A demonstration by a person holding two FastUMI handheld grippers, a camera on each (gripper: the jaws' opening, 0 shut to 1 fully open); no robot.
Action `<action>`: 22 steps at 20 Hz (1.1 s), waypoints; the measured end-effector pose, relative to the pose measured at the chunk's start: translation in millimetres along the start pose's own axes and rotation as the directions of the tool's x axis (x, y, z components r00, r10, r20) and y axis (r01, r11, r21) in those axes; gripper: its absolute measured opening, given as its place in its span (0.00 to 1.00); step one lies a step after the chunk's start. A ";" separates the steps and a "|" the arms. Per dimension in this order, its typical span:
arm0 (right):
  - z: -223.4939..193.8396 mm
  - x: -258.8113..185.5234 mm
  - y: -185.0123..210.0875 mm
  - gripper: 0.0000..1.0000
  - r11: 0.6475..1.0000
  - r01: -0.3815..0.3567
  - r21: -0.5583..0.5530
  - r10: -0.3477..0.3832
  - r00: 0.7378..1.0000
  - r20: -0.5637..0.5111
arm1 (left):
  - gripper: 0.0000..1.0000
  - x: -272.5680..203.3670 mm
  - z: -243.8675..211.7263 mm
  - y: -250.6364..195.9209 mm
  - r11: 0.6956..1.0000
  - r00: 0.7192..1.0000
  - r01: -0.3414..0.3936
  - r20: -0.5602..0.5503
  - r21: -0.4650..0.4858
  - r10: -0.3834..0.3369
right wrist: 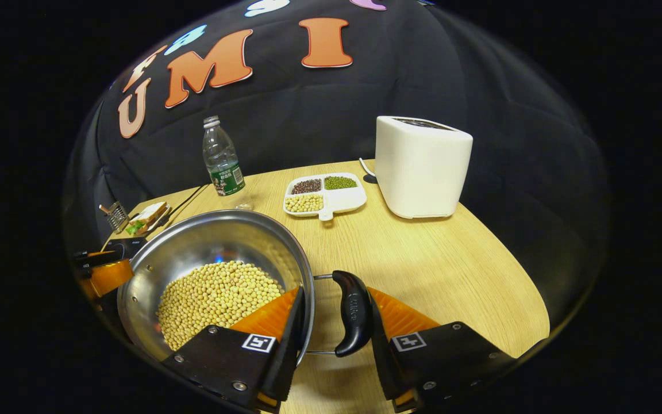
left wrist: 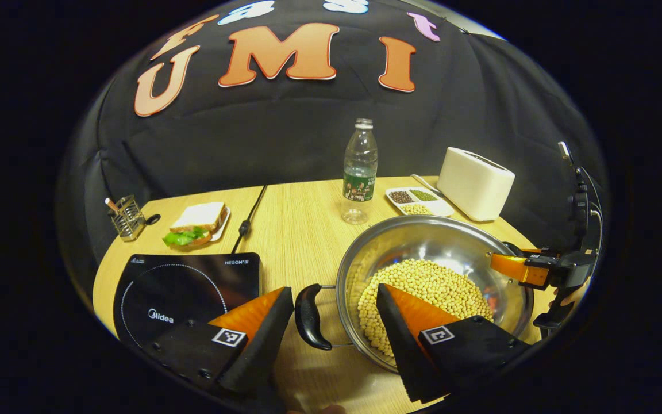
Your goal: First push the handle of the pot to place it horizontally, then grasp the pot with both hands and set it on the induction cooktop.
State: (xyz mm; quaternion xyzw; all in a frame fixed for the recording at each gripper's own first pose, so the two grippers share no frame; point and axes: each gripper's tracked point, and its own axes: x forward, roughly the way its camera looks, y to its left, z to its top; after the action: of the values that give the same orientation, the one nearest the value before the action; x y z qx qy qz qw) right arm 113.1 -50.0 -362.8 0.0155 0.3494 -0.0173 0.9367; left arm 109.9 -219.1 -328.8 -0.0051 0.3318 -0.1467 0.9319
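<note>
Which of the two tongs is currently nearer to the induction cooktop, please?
Left. The left tongs straddle the pot handle right beside the induction cooktop; the right tongs sit at the opposite handle, with the pot between them and the cooktop.

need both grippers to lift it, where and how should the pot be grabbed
Take the pot by its two black side handles, one gripper from each side. The left handle and right handle stand off the rim on wire loops, lying level. Each gripper's fingers straddle its handle, open; the soybeans favour an even lift.
</note>
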 end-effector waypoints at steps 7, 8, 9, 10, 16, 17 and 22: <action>-0.8 -2.3 -5.1 0.59 0.999 0.027 0.022 -0.027 1.000 -0.004 | 0.65 18.4 1.6 11.3 0.997 0.999 -0.029 -0.015 0.076 0.030; -2.0 -3.1 -5.5 0.60 0.999 0.032 0.019 -0.032 0.999 -0.007 | 0.63 17.4 -2.0 11.7 0.996 0.999 -0.025 -0.028 0.082 0.028; -2.1 -5.1 -6.2 0.59 0.999 0.038 0.020 -0.037 0.999 -0.008 | 0.61 16.9 0.5 11.4 0.996 0.999 -0.028 -0.023 0.083 0.030; -2.7 -5.1 -6.1 0.59 0.999 0.039 0.023 -0.039 0.999 -0.009 | 0.59 19.4 -0.7 11.6 0.996 0.999 -0.026 -0.020 0.081 0.027; -5.9 -15.5 -8.0 0.52 0.994 0.054 0.099 -0.052 0.998 -0.023 | 0.44 15.5 4.5 10.1 1.000 0.999 0.000 -0.042 0.012 0.000; -5.9 -18.5 -8.0 0.52 0.992 0.055 0.115 -0.052 0.998 -0.027 | 0.44 14.9 7.4 11.8 1.000 0.999 0.010 -0.037 -0.008 -0.010; 9.5 -38.6 3.2 0.52 0.987 0.050 0.151 -0.050 0.999 -0.003 | 0.38 -1.2 16.1 21.6 0.999 0.999 0.017 -0.048 -0.029 -0.019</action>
State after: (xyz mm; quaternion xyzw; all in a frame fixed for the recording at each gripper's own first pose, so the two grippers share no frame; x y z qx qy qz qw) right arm 90.3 -46.4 -330.3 0.0777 0.3470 -0.0670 0.9322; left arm 124.9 -199.5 -317.8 -0.0180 0.3563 -0.1504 0.9220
